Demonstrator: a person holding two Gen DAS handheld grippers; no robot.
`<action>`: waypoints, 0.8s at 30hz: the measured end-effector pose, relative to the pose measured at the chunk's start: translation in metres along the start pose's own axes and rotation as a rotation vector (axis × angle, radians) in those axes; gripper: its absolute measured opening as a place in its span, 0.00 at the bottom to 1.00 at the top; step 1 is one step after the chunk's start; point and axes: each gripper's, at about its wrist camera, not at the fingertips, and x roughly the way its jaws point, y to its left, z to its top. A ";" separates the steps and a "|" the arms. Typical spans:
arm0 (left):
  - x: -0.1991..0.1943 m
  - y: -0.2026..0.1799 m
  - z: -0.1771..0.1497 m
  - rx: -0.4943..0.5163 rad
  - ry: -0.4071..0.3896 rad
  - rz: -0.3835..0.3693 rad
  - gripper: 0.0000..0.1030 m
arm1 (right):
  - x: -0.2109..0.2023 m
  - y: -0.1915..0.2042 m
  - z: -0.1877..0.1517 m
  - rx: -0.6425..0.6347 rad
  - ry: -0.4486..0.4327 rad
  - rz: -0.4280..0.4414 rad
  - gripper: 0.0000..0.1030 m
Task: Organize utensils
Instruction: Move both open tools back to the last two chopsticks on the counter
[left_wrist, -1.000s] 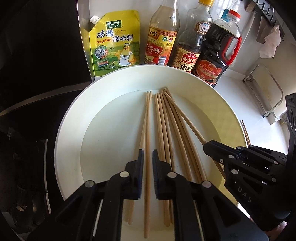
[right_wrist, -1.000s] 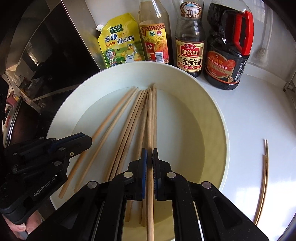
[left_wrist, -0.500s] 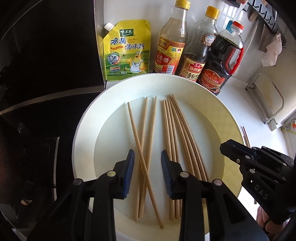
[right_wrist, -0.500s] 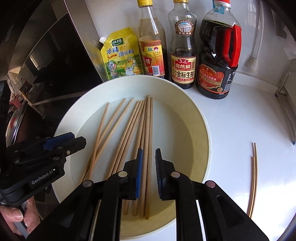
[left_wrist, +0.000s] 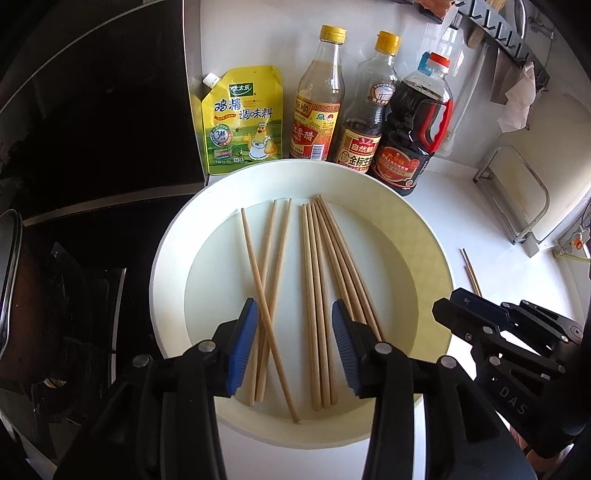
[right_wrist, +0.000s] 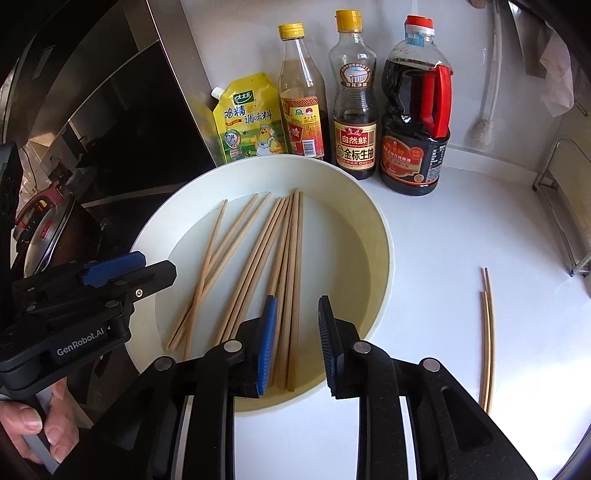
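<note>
Several wooden chopsticks (left_wrist: 317, 280) lie in a wide cream plate (left_wrist: 424, 258) on the white counter; they also show in the right wrist view (right_wrist: 284, 266), in the plate (right_wrist: 373, 236). My left gripper (left_wrist: 293, 332) is open and empty above the plate's near side. My right gripper (right_wrist: 297, 332) is open and empty above the plate's near right rim. Two more chopsticks (right_wrist: 487, 332) lie on the counter to the right of the plate, also seen in the left wrist view (left_wrist: 470, 271).
A yellow seasoning pouch (left_wrist: 242, 118), a vinegar bottle (left_wrist: 317, 103), a soy sauce bottle (left_wrist: 367, 114) and a dark jug with a red handle (left_wrist: 413, 129) stand behind the plate. A black stove (left_wrist: 74, 258) is left. A metal rack (left_wrist: 517, 199) is right.
Both grippers opened, let go of the chopsticks they held, and pulled back and up from the plate. The released chopsticks now lie in the plate, one crossing two others on the left.
</note>
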 end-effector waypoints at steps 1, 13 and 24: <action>-0.001 -0.003 -0.002 0.004 0.000 0.000 0.41 | -0.003 -0.001 -0.002 0.002 -0.002 0.004 0.25; -0.006 -0.057 -0.016 0.040 0.012 -0.025 0.45 | -0.034 -0.044 -0.031 0.032 -0.006 -0.026 0.33; 0.001 -0.121 -0.025 0.057 0.037 -0.071 0.56 | -0.052 -0.119 -0.056 0.102 0.017 -0.088 0.40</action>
